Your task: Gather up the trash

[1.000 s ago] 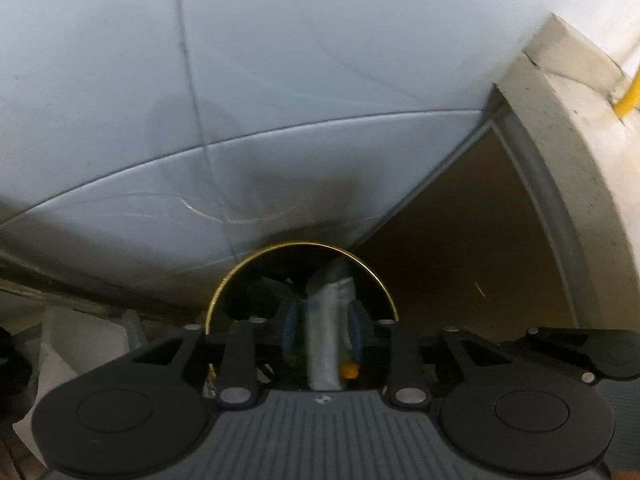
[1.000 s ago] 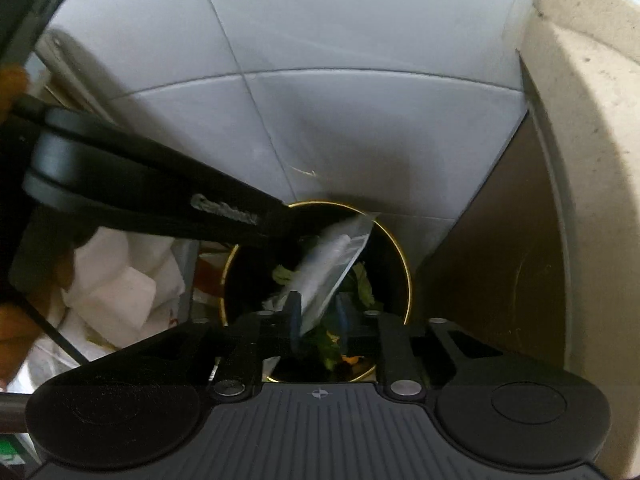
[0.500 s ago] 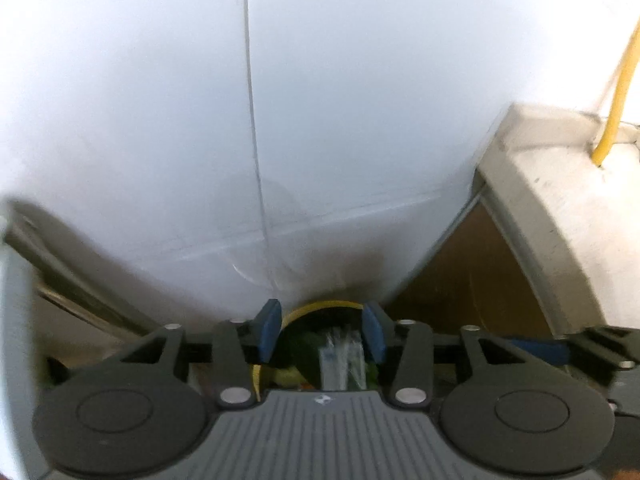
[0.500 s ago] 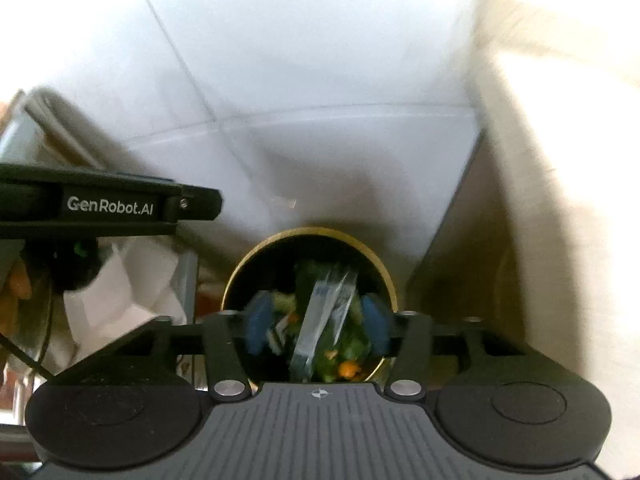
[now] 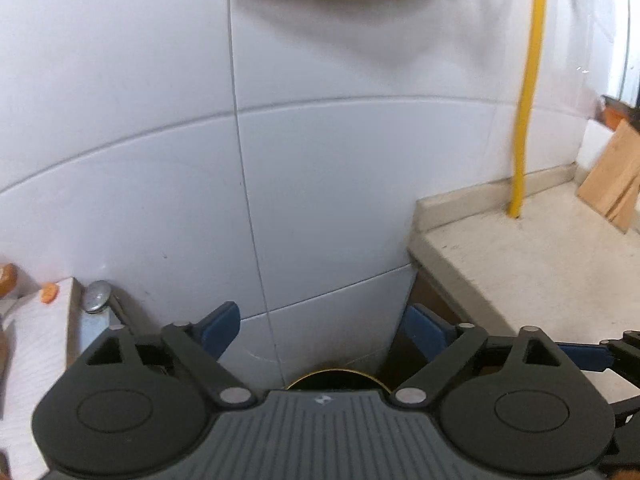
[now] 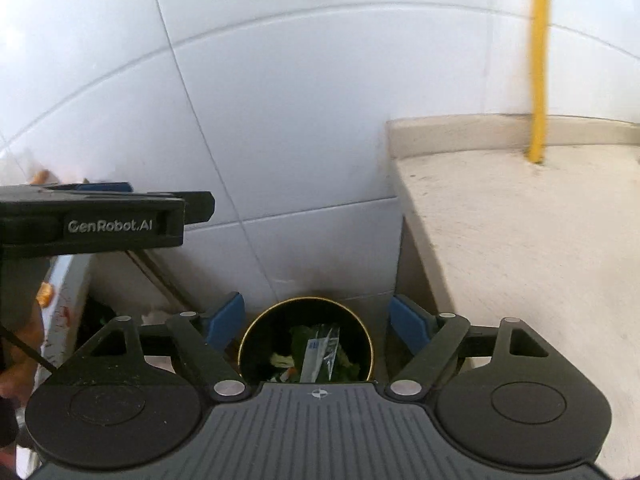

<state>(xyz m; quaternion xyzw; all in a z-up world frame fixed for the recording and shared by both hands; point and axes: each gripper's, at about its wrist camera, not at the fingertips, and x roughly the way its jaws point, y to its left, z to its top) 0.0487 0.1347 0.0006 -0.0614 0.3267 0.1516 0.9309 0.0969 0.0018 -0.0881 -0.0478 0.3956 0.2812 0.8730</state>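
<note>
Both claws are opening, nothing between them. Right claw [image 6: 316,322] frames a round, gold-rimmed black bin [image 6: 256,336] holding a crinkled clear wrapper [image 6: 320,350]; left claw [image 5: 320,330] at nine o'clock.

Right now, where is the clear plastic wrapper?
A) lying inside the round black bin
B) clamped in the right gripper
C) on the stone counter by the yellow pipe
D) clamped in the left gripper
A: the right wrist view shows the clear plastic wrapper lying on green scraps inside the round black bin, while the right gripper above has nothing between its opening jaws.
</note>
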